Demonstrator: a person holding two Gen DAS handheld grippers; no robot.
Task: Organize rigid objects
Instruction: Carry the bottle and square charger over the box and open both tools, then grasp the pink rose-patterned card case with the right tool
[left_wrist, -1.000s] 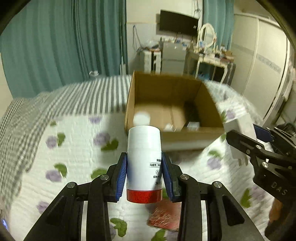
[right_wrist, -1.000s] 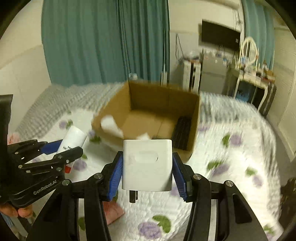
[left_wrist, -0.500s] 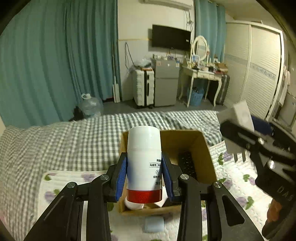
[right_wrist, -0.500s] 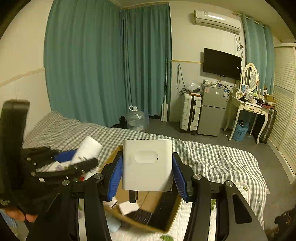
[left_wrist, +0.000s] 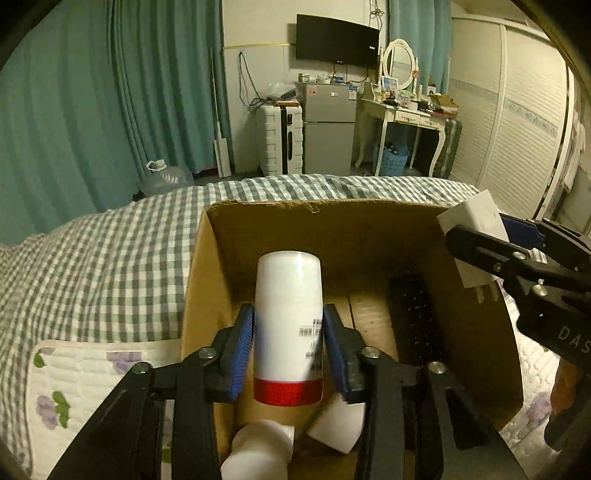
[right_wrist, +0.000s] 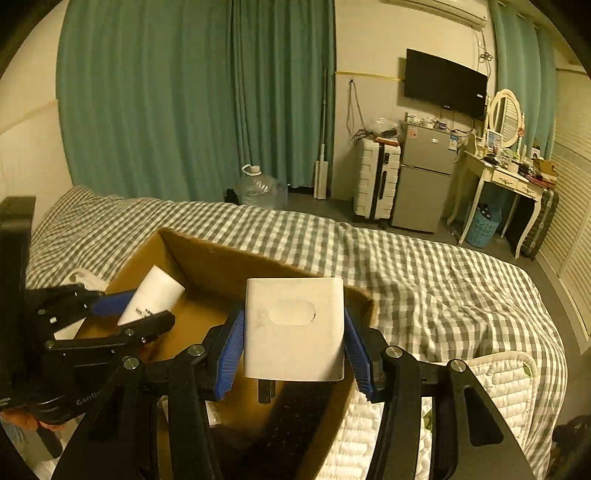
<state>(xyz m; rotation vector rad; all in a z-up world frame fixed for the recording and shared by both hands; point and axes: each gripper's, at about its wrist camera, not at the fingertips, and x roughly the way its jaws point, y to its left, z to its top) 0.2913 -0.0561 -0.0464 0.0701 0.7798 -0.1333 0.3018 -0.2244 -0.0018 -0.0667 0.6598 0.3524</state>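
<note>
My left gripper (left_wrist: 288, 332) is shut on a white bottle with a red band (left_wrist: 288, 314), held upright over the open cardboard box (left_wrist: 280, 221). My right gripper (right_wrist: 293, 339) is shut on a white plug adapter (right_wrist: 293, 328), held over the box's right side (right_wrist: 207, 254). The adapter (left_wrist: 474, 229) and right gripper also show at the right of the left wrist view. The bottle (right_wrist: 155, 299) also shows at the left of the right wrist view. Inside the box lie a black remote (left_wrist: 412, 317) and white objects (left_wrist: 258, 450).
The box sits on a bed with a checked sheet (left_wrist: 110, 266) and a floral quilt (left_wrist: 85, 384). Beyond the bed are teal curtains (right_wrist: 192, 103), a suitcase (right_wrist: 375, 181), a small fridge (right_wrist: 424, 184) and a dressing table (right_wrist: 509, 181).
Both grippers rose and moved forward from above the quilt to over the box, each still holding its object. The box now fills the lower view.
</note>
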